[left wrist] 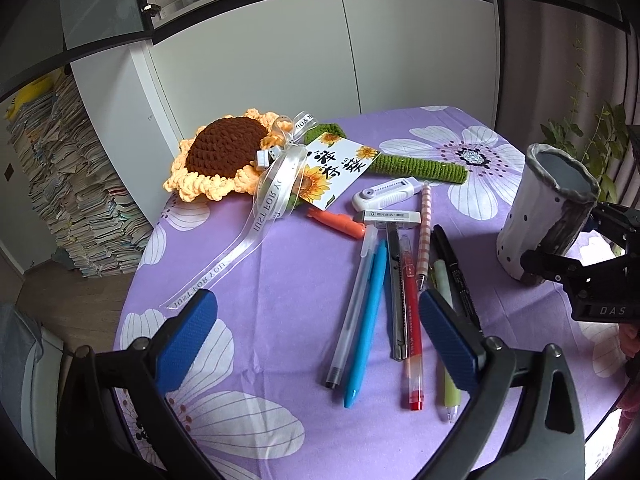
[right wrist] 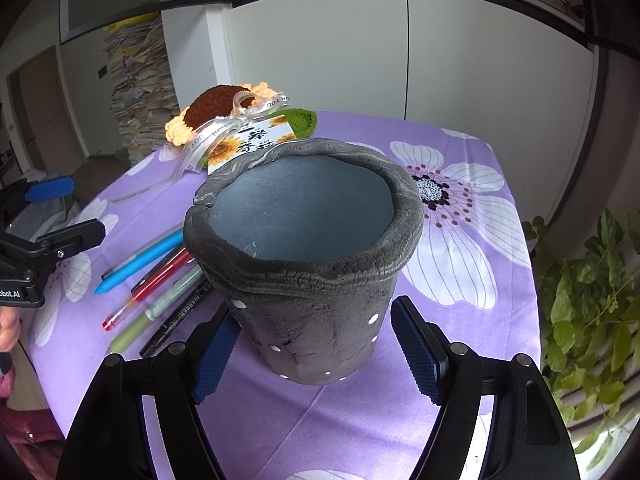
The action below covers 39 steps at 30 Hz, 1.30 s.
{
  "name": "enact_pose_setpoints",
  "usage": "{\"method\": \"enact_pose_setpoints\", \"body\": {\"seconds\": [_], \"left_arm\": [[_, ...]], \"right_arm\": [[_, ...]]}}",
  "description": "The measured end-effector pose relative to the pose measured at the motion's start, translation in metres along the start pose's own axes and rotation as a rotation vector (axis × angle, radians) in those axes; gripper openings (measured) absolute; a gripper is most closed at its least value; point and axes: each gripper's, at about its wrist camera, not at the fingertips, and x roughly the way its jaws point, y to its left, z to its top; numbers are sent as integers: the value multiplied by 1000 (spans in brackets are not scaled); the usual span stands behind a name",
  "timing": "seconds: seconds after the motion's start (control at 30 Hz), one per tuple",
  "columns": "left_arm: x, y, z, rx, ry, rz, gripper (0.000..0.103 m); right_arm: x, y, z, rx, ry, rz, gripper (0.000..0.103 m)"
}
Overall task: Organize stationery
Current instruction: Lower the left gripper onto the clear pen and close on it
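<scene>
pens (left wrist: 368,312) lie beside the pot (right wrist: 304,264); right gripper (right wrist: 316,352) straddles the pot wide open, unclamped; left gripper (left wrist: 316,340) hovers open, empty; steady the pot before loading.

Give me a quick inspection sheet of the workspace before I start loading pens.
Surface: purple floral tablecloth covers the table.
Job's things: grey dotted pen holder stands upright, nothing visible inside; blue pen, clear pen, utility knife, red pen, pink striped pen, green pen, black marker, orange pen, eraser and correction tape lie loose.
Clutter: crochet sunflower with ribbon and card.
Grippers: left tongs open above the pens, empty; right tongs open, flanking the holder, contact unclear.
Cables: nothing seen.
Surroundings: white cabinets, stacked papers, plant.
</scene>
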Motion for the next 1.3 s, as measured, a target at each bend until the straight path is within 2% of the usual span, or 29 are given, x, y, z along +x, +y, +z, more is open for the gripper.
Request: {"method": "enact_pose_setpoints", "body": {"seconds": [0.13, 0.27, 0.4, 0.5, 0.6, 0.73, 0.8, 0.9, 0.97, 1.1, 1.2, 1.3], "left_arm": [[15, 0, 6, -8, 34, -34, 87], [39, 2, 18, -39, 93, -94, 63], [63, -1, 27, -41, 153, -123, 46], [81, 0, 33, -77, 214, -183, 41], [90, -3, 38, -96, 237, -216, 36], [97, -8, 45, -84, 240, -186, 29], [102, -6, 48, -91, 257, -186, 24], [106, -4, 48, -96, 273, -183, 23], [108, -5, 45, -87, 293, -174, 18], [107, -9, 44, -61, 290, -173, 10], [105, -14, 43, -39, 290, -160, 8], [102, -13, 41, -48, 301, -179, 8]], "right_arm": [[0, 1, 0, 1, 7, -10, 73], [-1, 6, -1, -21, 6, -30, 73], [-2, 6, -2, -17, 7, -27, 73], [-2, 4, -2, -4, 8, -15, 73], [-1, 2, -2, 4, 9, -8, 73], [0, 1, -1, 6, 9, -4, 73], [0, 0, -1, 10, 8, 1, 73], [0, -2, -1, 19, 7, 13, 73], [0, -4, -1, 28, 5, 22, 73], [0, -5, -1, 36, 3, 30, 73], [1, -5, -1, 31, 4, 25, 73], [1, -4, -1, 28, 5, 21, 73]]}}
